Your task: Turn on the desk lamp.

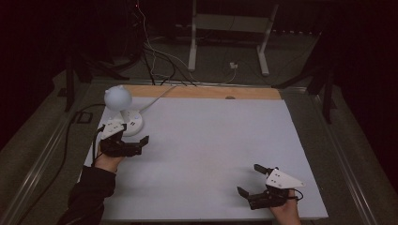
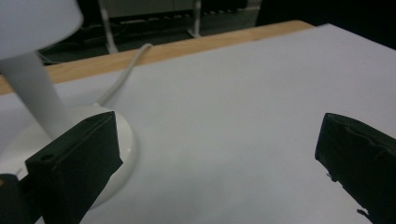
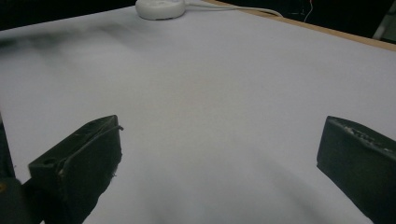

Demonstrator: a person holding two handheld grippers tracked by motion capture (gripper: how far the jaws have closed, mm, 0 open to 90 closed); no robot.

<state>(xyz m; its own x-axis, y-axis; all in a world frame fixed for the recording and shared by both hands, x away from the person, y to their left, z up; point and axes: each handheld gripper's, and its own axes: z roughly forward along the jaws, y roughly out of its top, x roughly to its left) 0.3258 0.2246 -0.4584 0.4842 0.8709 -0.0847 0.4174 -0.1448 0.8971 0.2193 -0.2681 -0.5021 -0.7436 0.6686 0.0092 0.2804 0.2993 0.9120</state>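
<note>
White sheeting covered the table (image 1: 206,154), dark floor all round. At its far left corner stood a small white lamp (image 1: 120,108) — round base, globe shade. The left gripper (image 1: 137,144) sat just beside that base, jaws apart, empty. The right gripper (image 1: 250,180) — also spread, empty — rested well apart, near the front edge.

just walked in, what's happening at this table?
A person holds a gripper in each hand over a white table. The left gripper sits open right beside the round base of a small white lamp at the far left corner, one jaw next to the base, nothing gripped. The lamp's cord runs off the back edge. The right gripper rests open near the front right, holding nothing.
</note>
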